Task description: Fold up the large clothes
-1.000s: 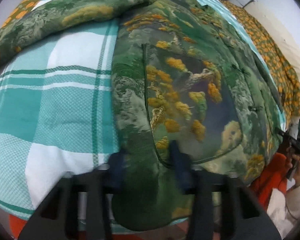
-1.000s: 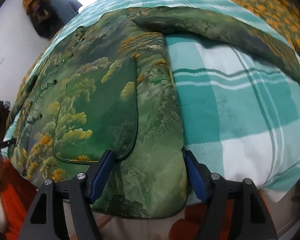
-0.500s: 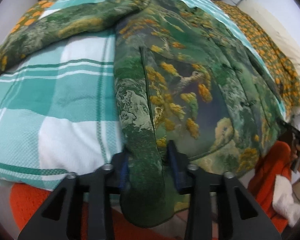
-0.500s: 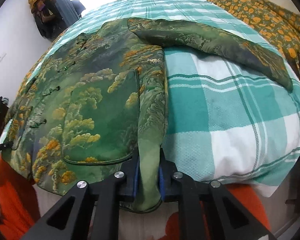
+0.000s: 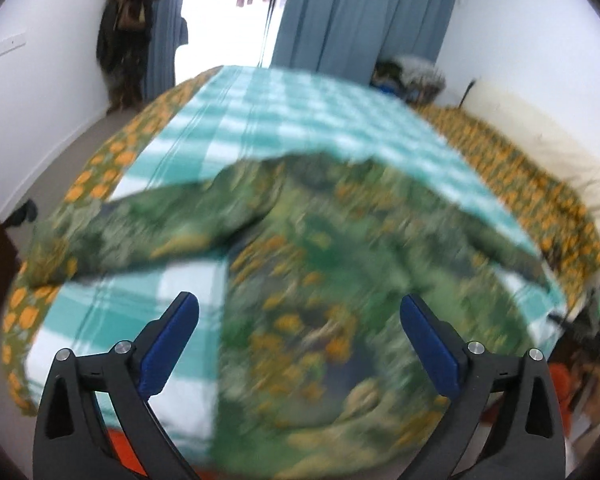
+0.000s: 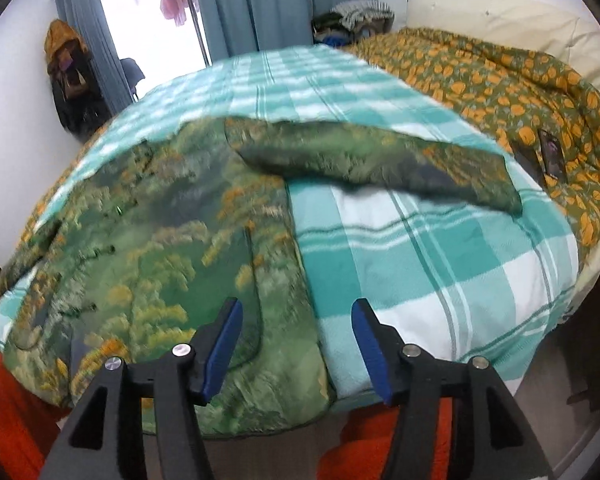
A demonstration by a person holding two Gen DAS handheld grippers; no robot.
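Left gripper [image 5: 299, 344]: fingers spread wide, having just opened, nothing between them. The green brocade jacket [image 5: 332, 280] lies flat on the checked blanket [image 5: 284, 112] of the bed, front up, hem at 6 o'clock; the view is blurred. Left sleeve [image 5: 140, 224] extends toward 9 o'clock. Right gripper [image 6: 296, 346]: fingers partly parted, just reopened, clear of the cloth. Right sleeve [image 6: 380, 156] extends toward 3 o'clock. Judgement: garment spread only; no fold yet made, both sleeves and body remain.
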